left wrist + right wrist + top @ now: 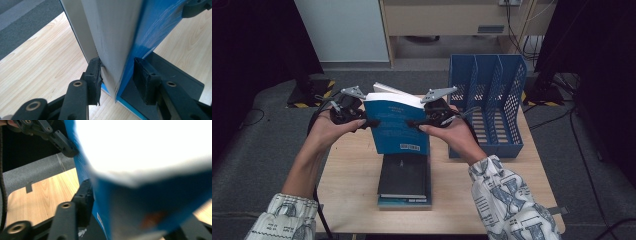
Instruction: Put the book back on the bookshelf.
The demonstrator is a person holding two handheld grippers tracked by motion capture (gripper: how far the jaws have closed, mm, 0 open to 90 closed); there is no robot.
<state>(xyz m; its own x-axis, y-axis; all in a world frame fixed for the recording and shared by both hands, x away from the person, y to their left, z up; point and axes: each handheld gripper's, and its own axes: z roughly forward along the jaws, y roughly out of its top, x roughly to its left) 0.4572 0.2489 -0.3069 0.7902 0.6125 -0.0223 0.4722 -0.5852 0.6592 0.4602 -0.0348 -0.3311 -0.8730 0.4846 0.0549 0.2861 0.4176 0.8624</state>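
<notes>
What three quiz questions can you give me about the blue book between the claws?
1. True or false: the blue paperback book lies flat on the light wooden table.
2. What tops the pile under it? A) a black book B) a red cup C) a banana
3. Fill in: the blue plastic file rack has ___ compartments.
Key: 1 false, it is up between the left claw and the right claw; 2 A; 3 three.

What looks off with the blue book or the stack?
The blue book is held tilted between the left gripper and right gripper, above the stack. In the left gripper view its lower corner looks scuffed. The stack lies flat and tidy.
</notes>
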